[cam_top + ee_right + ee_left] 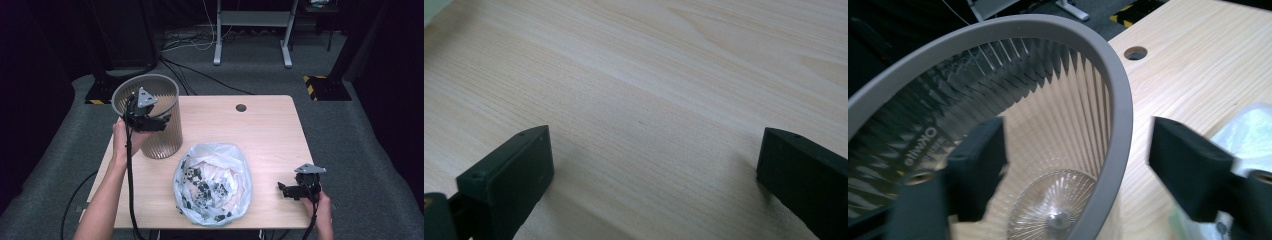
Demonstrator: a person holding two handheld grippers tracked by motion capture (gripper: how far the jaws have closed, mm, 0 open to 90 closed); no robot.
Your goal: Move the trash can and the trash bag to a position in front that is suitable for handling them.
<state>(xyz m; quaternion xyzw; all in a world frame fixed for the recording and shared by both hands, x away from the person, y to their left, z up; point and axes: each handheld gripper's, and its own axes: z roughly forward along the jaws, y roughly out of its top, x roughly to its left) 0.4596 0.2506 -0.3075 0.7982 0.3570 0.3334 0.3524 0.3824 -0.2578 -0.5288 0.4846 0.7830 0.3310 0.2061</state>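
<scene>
Bin (159,131): ribbed basket, upright at ten o'clock on the table (260,125).
Left gripper (1075,165): jaws straddling the rim, not yet clamped.
Right gripper (651,170): spread wide, empty.
Risk: a shallow bite could slip and tip the bin.

bin (162,130): grey, ribbed | bag (215,182): white, dark-speckled | table (260,130): pale wood

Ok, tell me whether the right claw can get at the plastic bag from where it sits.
Probably yes. The right claw rests open on the table, and bare wood lies between it and the bag; nothing stands in the way.
</scene>
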